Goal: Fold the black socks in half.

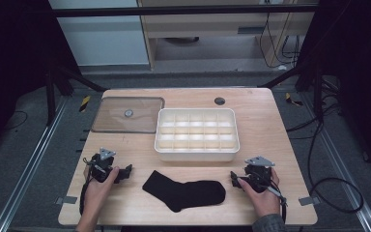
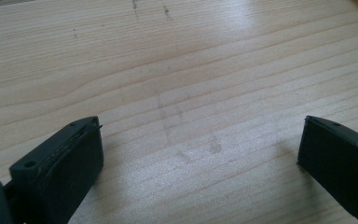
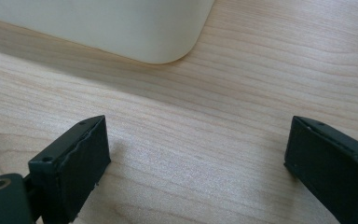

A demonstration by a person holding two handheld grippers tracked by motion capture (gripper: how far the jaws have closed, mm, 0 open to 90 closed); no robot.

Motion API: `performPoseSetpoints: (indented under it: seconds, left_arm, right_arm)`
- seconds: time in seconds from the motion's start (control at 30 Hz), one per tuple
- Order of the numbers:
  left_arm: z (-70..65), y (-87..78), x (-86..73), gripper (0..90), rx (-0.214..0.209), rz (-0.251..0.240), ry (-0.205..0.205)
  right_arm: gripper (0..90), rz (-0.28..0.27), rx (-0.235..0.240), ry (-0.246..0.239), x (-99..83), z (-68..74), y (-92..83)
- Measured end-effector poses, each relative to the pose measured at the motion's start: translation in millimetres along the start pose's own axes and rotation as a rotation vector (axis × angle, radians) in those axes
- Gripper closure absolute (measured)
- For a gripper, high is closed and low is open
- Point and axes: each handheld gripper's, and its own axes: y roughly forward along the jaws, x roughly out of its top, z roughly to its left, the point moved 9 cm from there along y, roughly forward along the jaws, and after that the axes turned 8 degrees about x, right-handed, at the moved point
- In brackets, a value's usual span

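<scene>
**Black sock flat on wooden table, both grippers spread and empty**

Black fabric marks the nearest item: a sock [image 1: 186, 192] lies flat on the light wooden table [image 1: 270, 125] at 6 o'clock from the table centre, near the front edge. Its cuff end points toward 9 o'clock and its toe toward 3 o'clock. No brand, label or writing can be read on it.

The left gripper [image 1: 123, 173] rests at 9 o'clock of the sock, held by the left hand [image 1: 98, 186]. In the left gripper view its jaws stand wide apart over bare wood, holding nothing. The right gripper [image 1: 234, 178] rests at 3 o'clock of the sock, held by the right hand [image 1: 263, 195]. In the right gripper view its jaws are likewise spread, with nothing between them.

Farther back, at table centre, sits a white compartment tray [image 1: 195, 153] with a grid of empty cells. A transparent lid [image 1: 125, 115] lies flat at 10 o'clock, just beside the tray.
</scene>
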Motion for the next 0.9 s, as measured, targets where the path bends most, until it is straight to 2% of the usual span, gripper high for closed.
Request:
performPoseSetpoints:
  seconds: [0.13,0.2,0.33,0.37,0.53,0.67,0.77,0.87,0.9]
  left_arm:
    - [-0.4,-2.4,-1.5,0.9,-0.015,0.006,0.013]
    - [-4.8,-8.8,-0.3,5.3,-0.063,-0.008,0.005]
    - [-8.6,-14.8,1.1,5.7,-0.087,-0.018,0.007]
    - [-11.8,-18.6,2.7,6.7,-0.109,-0.025,0.008]
    - [-18.0,-28.9,4.6,7.6,-0.128,-0.036,0.024]
    - [-22.0,-36.5,2.2,8.5,-0.148,-0.021,0.021]
    - [-28.2,-42.8,-0.1,9.8,-0.167,0.004,0.043]
    - [-36.7,-47.2,4.1,11.0,-0.193,0.017,0.059]
    - [-36.7,-47.2,4.1,11.7,-0.193,0.017,0.059]
  right_arm:
    - [7.4,0.001,0.005,-0.01,-0.6,-0.8,-0.9]
    - [7.5,0.0,0.005,-0.011,-1.2,-0.9,-1.5]
    - [8.2,0.005,0.004,-0.012,-1.2,-0.9,-1.9]
    - [8.9,0.008,0.004,-0.011,-1.1,-0.7,-2.2]
    - [15.4,0.023,0.018,-0.014,-1.9,0.7,-6.6]
    - [17.8,0.031,0.056,0.008,-2.5,6.7,-12.0]
    - [22.9,0.065,0.059,-0.036,-1.4,14.8,-17.6]
    - [28.1,0.12,0.109,-0.06,-0.6,26.9,-20.7]
    - [28.1,0.12,0.109,-0.06,-0.6,26.9,-20.7]
